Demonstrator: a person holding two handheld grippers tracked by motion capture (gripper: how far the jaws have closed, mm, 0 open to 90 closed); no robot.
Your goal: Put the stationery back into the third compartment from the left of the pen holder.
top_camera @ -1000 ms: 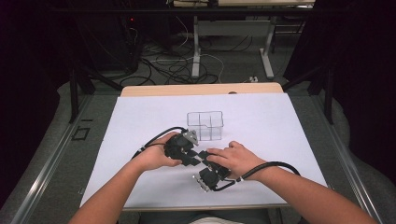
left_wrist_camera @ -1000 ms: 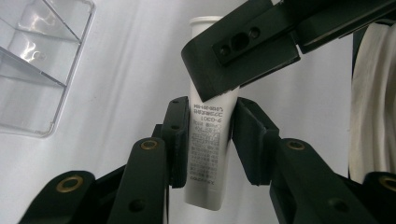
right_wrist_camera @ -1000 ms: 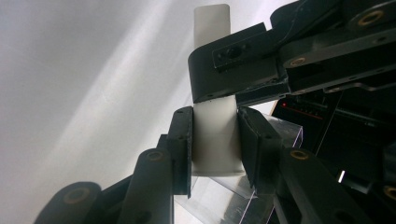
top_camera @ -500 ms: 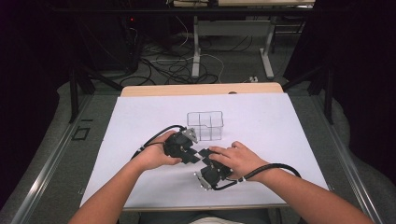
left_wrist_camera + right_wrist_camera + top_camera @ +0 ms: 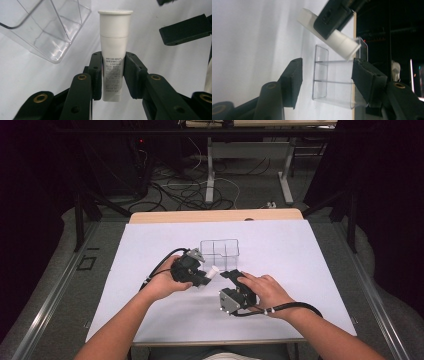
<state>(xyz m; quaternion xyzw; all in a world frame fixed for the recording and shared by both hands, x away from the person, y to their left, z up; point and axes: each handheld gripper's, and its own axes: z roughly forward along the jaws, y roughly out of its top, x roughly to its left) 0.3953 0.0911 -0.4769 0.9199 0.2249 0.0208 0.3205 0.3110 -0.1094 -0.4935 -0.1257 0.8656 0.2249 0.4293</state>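
A white tube [image 5: 114, 50] with a flared cap stands between the pads of my left gripper [image 5: 113, 68], which is shut on its printed lower part. In the high view the left gripper [image 5: 205, 278] holds the tube [image 5: 212, 271] low over the white sheet, cap pointing right. My right gripper [image 5: 231, 276] lies just right of the cap; its jaws have just been opening. In the right gripper view those jaws [image 5: 327, 73] stand apart with nothing between them, and the tube [image 5: 339, 41] hangs above them. A clear compartment box [image 5: 220, 248] sits just behind both grippers.
The white sheet [image 5: 300, 260] covers the table, with a wooden edge [image 5: 215, 216] at the back. Black cables trail from both grippers toward the person. Beyond the table are desk legs and floor cables.
The right gripper has drawn back a little to the right, away from the tube's cap, and its jaws stand wider. The left gripper and the tube have stayed put.
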